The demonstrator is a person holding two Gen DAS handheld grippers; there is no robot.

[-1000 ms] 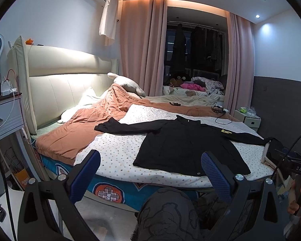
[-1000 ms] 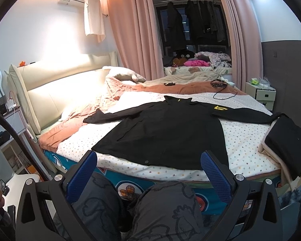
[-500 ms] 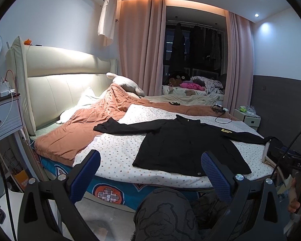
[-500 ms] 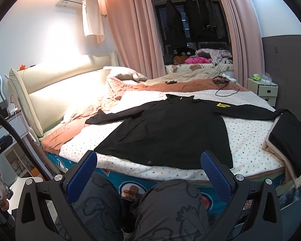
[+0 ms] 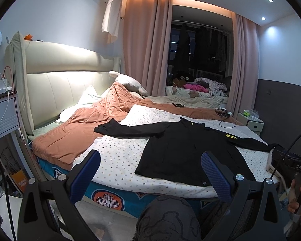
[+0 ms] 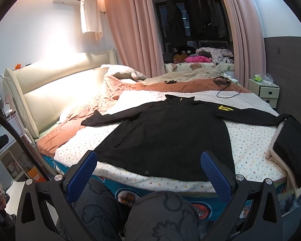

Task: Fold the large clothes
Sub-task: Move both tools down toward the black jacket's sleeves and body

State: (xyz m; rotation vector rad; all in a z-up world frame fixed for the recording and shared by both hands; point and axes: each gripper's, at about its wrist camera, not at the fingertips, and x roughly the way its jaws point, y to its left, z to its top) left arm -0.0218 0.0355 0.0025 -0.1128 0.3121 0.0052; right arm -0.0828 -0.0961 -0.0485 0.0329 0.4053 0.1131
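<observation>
A large black jacket (image 5: 182,148) lies spread flat on the dotted white bedsheet (image 5: 118,150), sleeves stretched out to both sides, hem toward me. It also shows in the right wrist view (image 6: 170,136), with a yellow mark on its right sleeve (image 6: 224,107). My left gripper (image 5: 150,170) is open and empty, held off the bed's near edge, left of the hem. My right gripper (image 6: 148,168) is open and empty, in front of the hem's middle. Neither touches the jacket.
An orange quilt (image 5: 76,130) is bunched toward the cream headboard (image 5: 56,84). Folded dark and beige clothes (image 6: 291,146) sit at the bed's right corner. A cable and small device (image 6: 222,82) lie at the far side. Nightstands (image 6: 264,92) flank the bed. My knees (image 6: 160,217) are below the grippers.
Both grippers have shifted slightly, with the view drifting a little toward the bed. The jacket has not moved and both grippers stay open.
</observation>
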